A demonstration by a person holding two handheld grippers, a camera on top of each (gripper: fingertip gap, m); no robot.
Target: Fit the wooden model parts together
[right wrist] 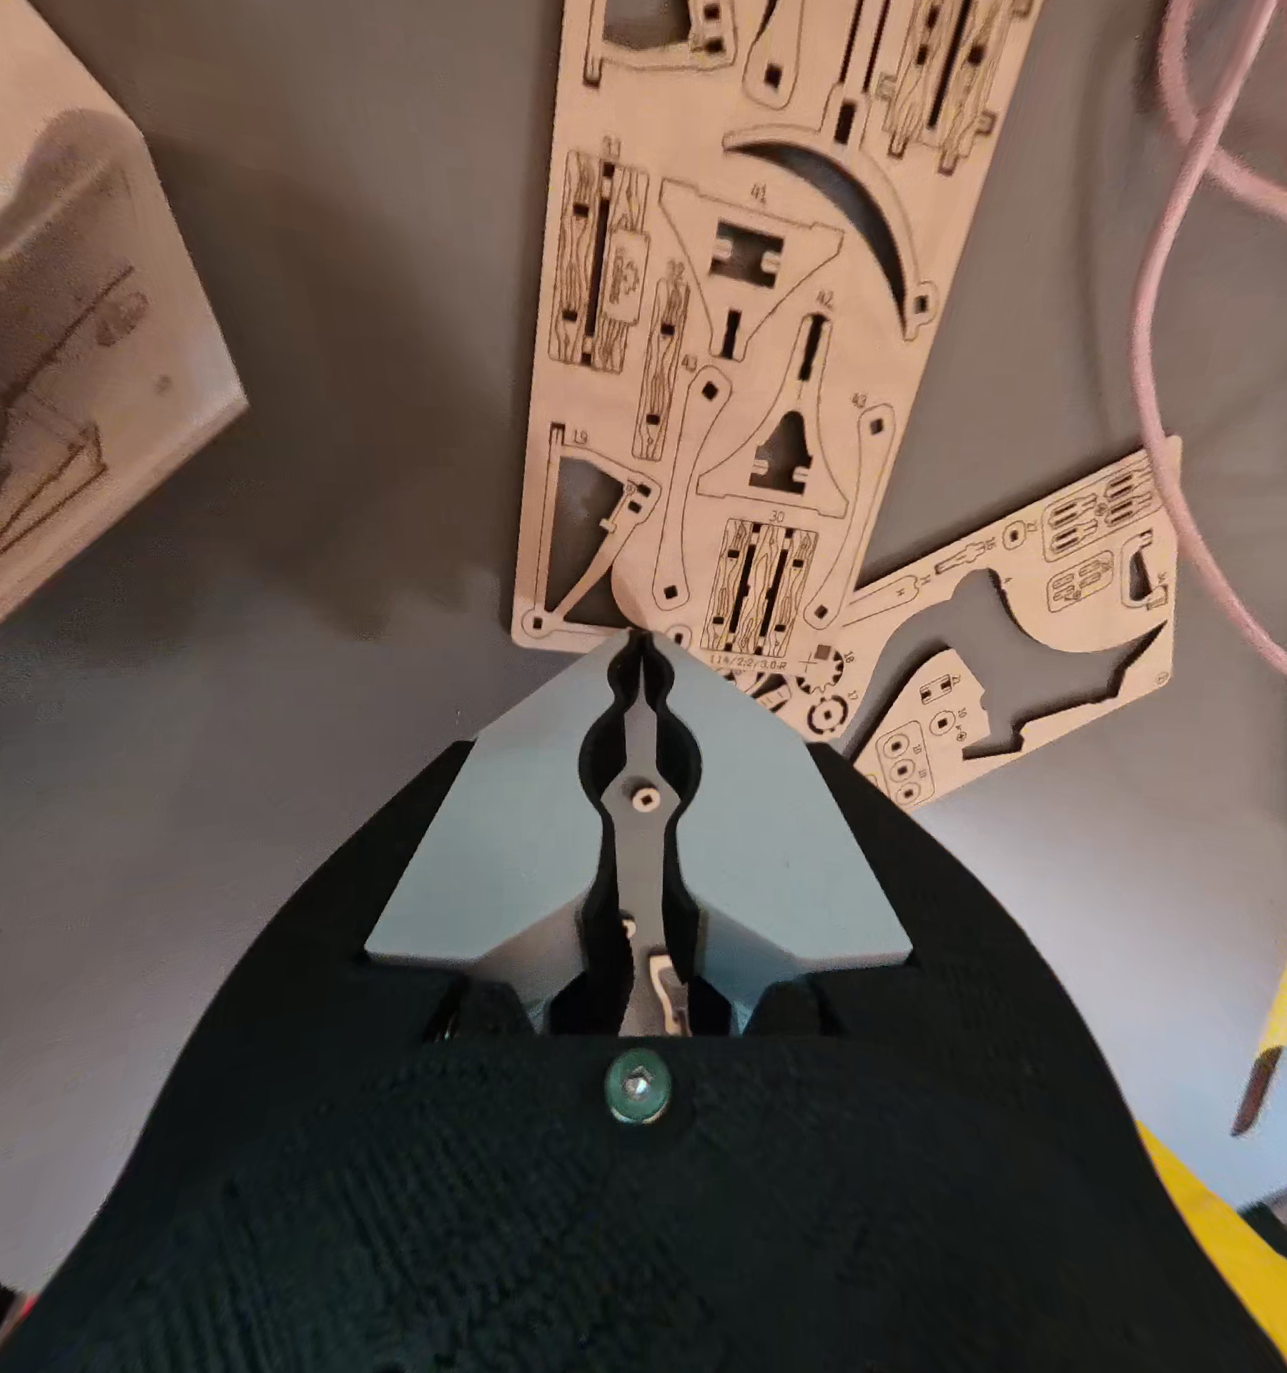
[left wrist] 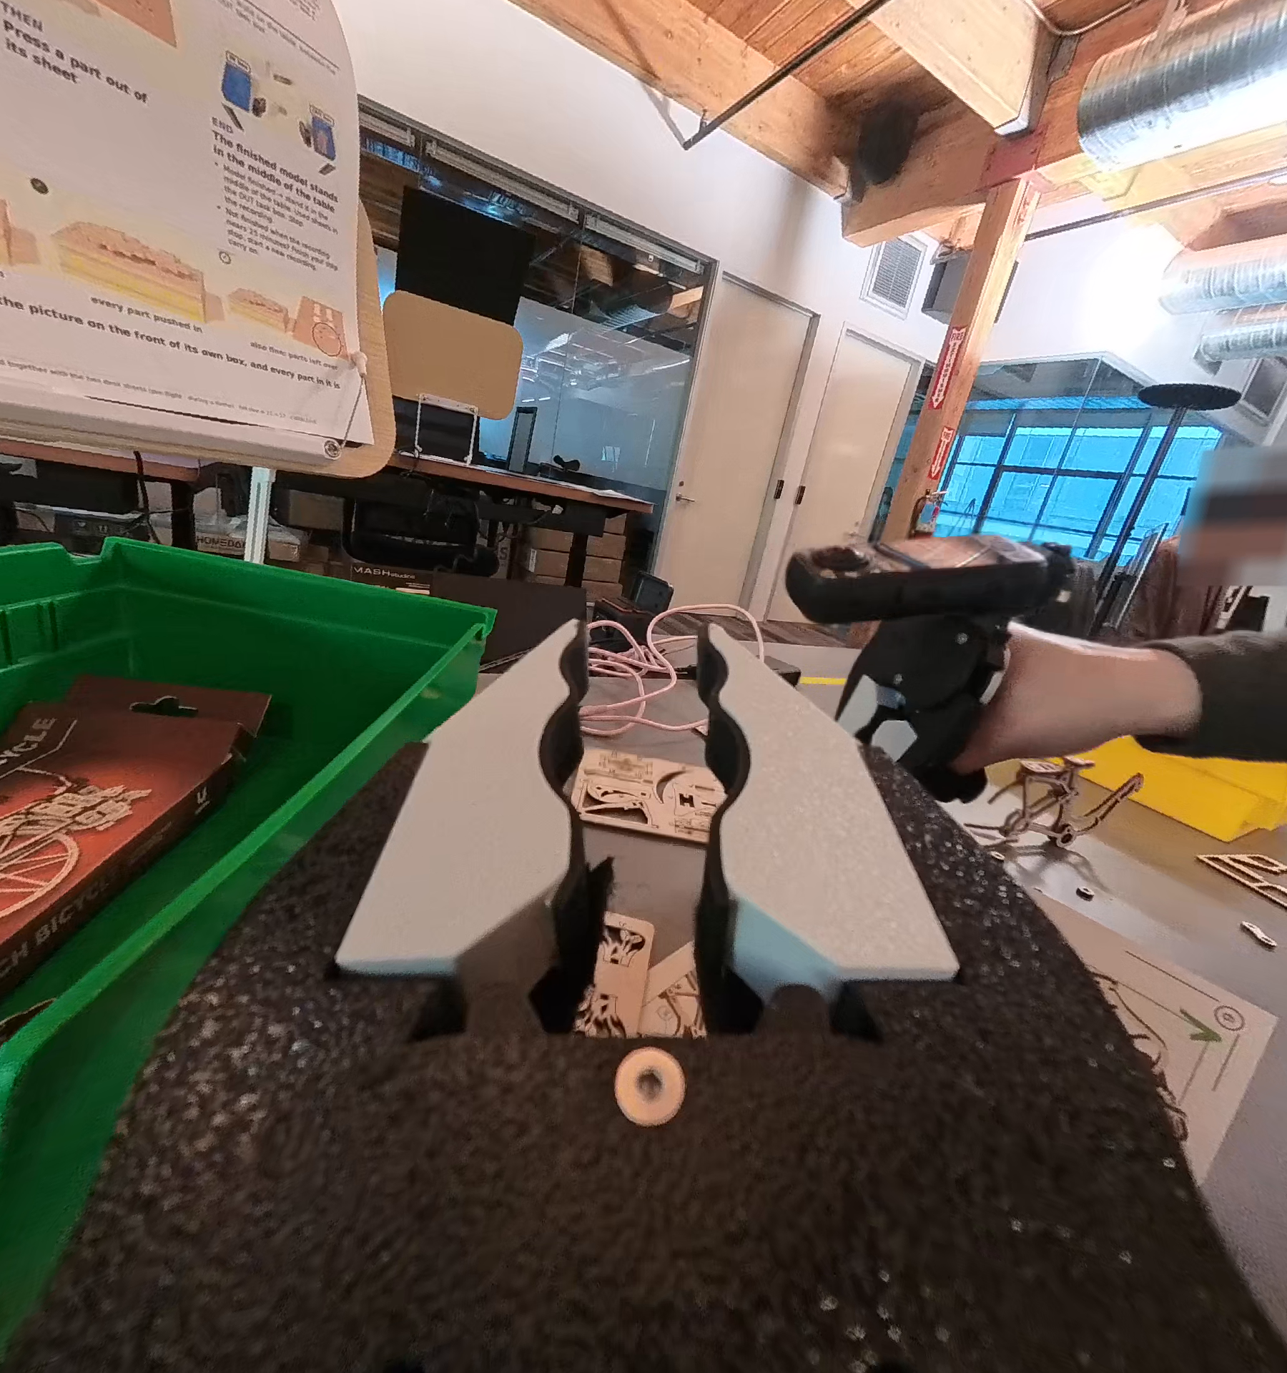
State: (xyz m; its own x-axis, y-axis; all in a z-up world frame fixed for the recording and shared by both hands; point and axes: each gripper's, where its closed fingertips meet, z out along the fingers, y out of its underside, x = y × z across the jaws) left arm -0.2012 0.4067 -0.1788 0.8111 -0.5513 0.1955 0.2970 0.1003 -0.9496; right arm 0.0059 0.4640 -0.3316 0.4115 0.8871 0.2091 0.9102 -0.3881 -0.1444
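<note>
Just past the right gripper (right wrist: 639, 639) closed fingers lies the wooden sheet (right wrist: 759, 312).

The bench (right wrist: 373, 371) has a flat, matte grey surface. Two laser-cut wooden part sheets lie flat on it: a large sheet (right wrist: 767, 319) and a smaller sheet (right wrist: 1027, 631), whose corner sits under the large sheet's lower edge. A pink cable (right wrist: 1175, 312) loops just beside both. A printed paper (left wrist: 1183, 1055), a green bin (left wrist: 373, 713), a yellow bin (left wrist: 1205, 795) and small loose wooden pieces (left wrist: 1258, 934) also rest on the bench.
</note>
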